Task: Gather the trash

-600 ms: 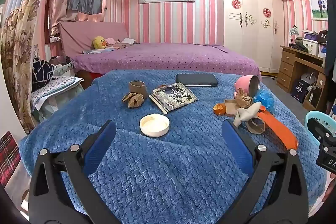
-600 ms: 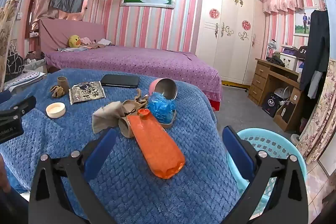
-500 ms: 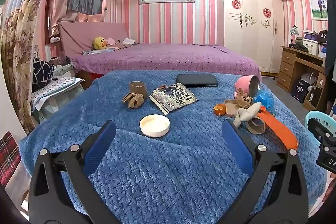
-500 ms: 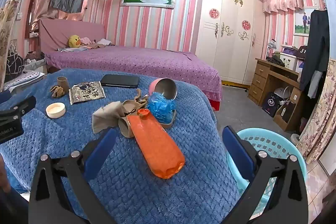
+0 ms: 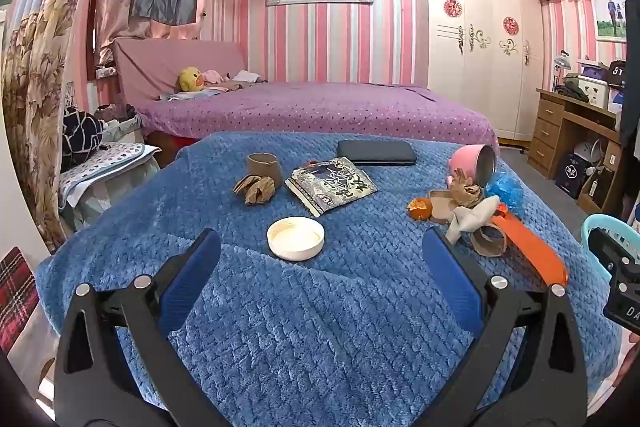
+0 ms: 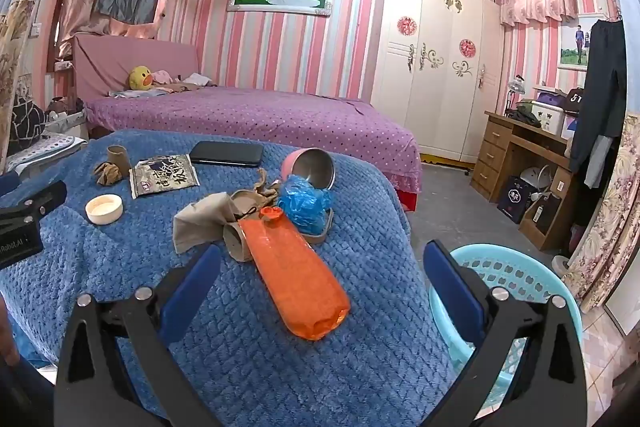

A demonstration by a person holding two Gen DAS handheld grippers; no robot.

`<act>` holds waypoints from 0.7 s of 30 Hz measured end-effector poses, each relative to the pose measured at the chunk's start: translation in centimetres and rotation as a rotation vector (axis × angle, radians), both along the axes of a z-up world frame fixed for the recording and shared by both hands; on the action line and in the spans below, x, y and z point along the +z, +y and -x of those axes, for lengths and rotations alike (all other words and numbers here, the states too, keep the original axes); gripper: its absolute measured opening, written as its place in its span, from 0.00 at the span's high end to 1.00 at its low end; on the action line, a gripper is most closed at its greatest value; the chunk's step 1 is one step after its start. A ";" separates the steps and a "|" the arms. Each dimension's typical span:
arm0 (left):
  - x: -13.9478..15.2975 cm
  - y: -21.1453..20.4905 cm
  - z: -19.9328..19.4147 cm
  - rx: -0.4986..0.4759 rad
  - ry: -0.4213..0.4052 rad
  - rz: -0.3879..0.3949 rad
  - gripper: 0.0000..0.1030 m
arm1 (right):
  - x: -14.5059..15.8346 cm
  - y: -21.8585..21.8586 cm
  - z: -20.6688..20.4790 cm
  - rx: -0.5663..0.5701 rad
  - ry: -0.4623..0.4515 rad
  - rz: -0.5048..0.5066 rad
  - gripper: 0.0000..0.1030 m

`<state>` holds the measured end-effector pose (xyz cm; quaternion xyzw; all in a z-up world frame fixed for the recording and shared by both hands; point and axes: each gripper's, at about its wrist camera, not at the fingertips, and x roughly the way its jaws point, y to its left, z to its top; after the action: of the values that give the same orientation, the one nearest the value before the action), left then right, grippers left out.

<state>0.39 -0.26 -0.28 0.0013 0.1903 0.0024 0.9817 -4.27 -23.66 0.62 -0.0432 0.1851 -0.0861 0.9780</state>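
Orange and shiny, the long plastic wrapper [image 6: 294, 275] lies on our blue-blanketed table [image 6: 120, 267] near its right edge, its long axis running from the knotted end beside the crumpled blue plastic bag [image 6: 306, 203] down toward our right gripper [image 6: 322, 281]. That gripper hangs spread wide and holds nothing; its left blue pad is over the blanket just beside the wrapper, its right pad over the rim of the light-blue basket [image 6: 520, 275] that stands on the floor just past the table's edge. Touching the wrapper's upper left side we see a cardboard roll [image 6: 236, 241] under a beige rag [image 6: 204, 223], and behind the bag a pink cup [image 6: 310, 167] lying on its side, mouth toward us.

Our left gripper [image 5: 320, 267] is likewise spread wide and empty, touching nothing, its pads either side of a white round lid [image 5: 296, 238] that sits apart from them on open blanket. Beyond the lid lie a dark printed snack packet [image 5: 332, 185], a crumpled brown paper ball [image 5: 256, 189] touching a second cardboard roll [image 5: 263, 165], and a black flat case [image 5: 376, 152] near the far edge. An orange peel [image 5: 420, 207] rests to the right, beside the heap. The blanket in front of both grippers is bare, giving room to move.
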 end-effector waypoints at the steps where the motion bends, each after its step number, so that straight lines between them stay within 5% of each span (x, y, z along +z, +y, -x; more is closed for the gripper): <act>1: -0.1 0.1 0.0 0.000 0.000 0.000 0.05 | 0.0 0.0 0.0 0.001 -0.001 -0.001 0.04; 21: -0.1 0.1 0.0 0.000 0.000 0.001 0.05 | -0.2 -0.2 0.0 -0.003 0.002 0.002 0.04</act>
<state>0.42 -0.16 -0.33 0.0006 0.1902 0.0022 0.9817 -4.25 -23.91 0.45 -0.0441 0.1859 -0.0875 0.9777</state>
